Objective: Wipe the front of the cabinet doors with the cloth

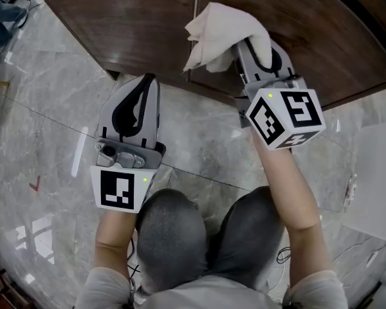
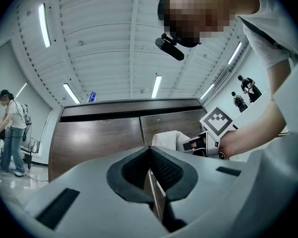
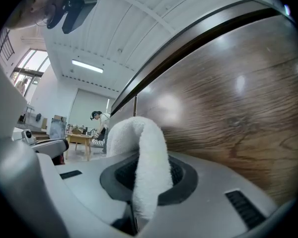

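The dark brown wooden cabinet doors fill the top of the head view, with a seam between two doors. My right gripper is shut on a white cloth, which is bunched against the door near that seam. In the right gripper view the cloth loops out from between the jaws, close beside the wood door. My left gripper is shut and holds nothing, low in front of the cabinet's left door. The left gripper view shows the shut jaws, the doors and the cloth.
Grey marble floor runs below the cabinet. My knees are near the bottom of the head view. A white panel stands at the right. A person stands far left in the room, and another person sits near a table.
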`<state>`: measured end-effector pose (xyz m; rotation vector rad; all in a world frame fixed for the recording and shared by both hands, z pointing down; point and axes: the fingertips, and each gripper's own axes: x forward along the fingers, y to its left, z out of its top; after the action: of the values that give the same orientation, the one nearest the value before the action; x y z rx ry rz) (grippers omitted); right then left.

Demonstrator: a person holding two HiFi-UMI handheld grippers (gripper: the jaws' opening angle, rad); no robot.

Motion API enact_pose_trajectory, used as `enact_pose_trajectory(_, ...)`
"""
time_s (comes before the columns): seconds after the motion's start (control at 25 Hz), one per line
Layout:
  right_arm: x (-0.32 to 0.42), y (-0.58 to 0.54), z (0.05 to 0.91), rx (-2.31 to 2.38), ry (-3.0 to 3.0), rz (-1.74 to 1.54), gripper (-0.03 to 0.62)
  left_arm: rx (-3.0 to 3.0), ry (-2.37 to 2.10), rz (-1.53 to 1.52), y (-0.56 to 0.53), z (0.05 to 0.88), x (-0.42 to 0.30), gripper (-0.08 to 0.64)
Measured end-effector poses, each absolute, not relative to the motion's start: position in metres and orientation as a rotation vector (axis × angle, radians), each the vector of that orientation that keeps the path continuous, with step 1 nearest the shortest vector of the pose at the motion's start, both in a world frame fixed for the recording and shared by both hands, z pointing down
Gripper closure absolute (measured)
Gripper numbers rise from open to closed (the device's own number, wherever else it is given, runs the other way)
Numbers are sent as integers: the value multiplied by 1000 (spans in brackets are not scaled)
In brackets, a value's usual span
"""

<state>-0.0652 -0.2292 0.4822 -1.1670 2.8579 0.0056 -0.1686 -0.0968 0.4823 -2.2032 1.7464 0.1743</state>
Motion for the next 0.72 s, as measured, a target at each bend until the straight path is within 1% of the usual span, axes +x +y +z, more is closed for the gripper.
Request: enact_pose_trajectory(0.72, 44, -223, 488, -1278, 2810, 20, 523, -2271, 1672, 139, -109, 492, -111, 551)
